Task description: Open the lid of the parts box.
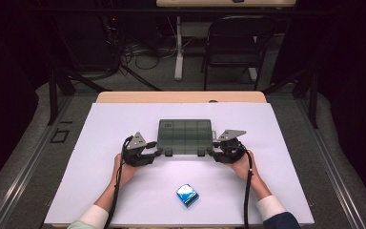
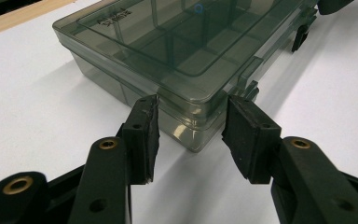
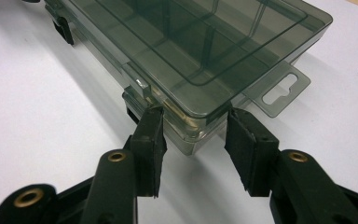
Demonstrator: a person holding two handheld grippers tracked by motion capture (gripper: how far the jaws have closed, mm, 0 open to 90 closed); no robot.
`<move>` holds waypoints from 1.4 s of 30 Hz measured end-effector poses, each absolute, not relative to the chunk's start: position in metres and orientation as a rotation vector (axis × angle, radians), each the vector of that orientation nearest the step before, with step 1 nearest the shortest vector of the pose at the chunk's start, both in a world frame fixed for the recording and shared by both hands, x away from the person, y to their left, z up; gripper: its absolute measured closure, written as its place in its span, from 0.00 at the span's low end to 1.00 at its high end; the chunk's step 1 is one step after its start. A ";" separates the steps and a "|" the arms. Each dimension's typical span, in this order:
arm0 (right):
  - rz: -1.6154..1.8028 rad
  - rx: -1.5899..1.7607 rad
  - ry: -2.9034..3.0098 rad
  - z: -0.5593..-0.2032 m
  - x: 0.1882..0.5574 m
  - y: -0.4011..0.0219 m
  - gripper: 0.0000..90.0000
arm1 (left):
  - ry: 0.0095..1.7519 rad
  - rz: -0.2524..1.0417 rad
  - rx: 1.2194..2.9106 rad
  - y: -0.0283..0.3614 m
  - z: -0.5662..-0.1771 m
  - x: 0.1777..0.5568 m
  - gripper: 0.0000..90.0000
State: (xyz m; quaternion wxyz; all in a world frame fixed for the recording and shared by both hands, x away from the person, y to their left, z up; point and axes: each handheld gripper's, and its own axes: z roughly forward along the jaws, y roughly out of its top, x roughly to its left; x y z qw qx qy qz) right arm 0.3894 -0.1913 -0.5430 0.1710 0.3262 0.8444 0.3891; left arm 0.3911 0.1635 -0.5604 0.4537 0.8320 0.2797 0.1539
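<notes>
A: Looking at the high view: we've got the smoked-plastic compartment box (image 1: 185, 135) lying flat on the white table sheet (image 1: 124, 191), lid shut, latches facing us. Left gripper (image 1: 156, 153) sits at its near left corner, right gripper (image 1: 213, 152) at its near right corner.

B: Jaw state?

A: Left gripper view: box corner (image 2: 191, 126) sits between the two black pads (image 2: 142, 135), jaws about half spread. Both pads look right at the box walls, but we can't tell if they press.

B: And the right?

A: Same picture in the right gripper view. Near corner (image 3: 191, 135) is between the pads (image 3: 150, 144), and the hang tab (image 3: 279, 91) sticks out just past the one on the right. Contact again unclear, so we won't call it a grip.

B: Anything else on the sheet?

A: Small blue packet (image 1: 187, 195) lying nearer to us than the box, well apart from it and between our forearms.
</notes>
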 end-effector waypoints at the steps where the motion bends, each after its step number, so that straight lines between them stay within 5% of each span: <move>1: 1.101 0.934 2.398 -0.542 0.389 -0.191 0.63 | 0.690 0.380 2.055 0.164 -0.560 0.391 0.61; 42: 1.168 0.955 2.338 -0.537 0.386 -0.195 0.75 | 0.707 0.531 2.046 0.154 -0.550 0.384 0.50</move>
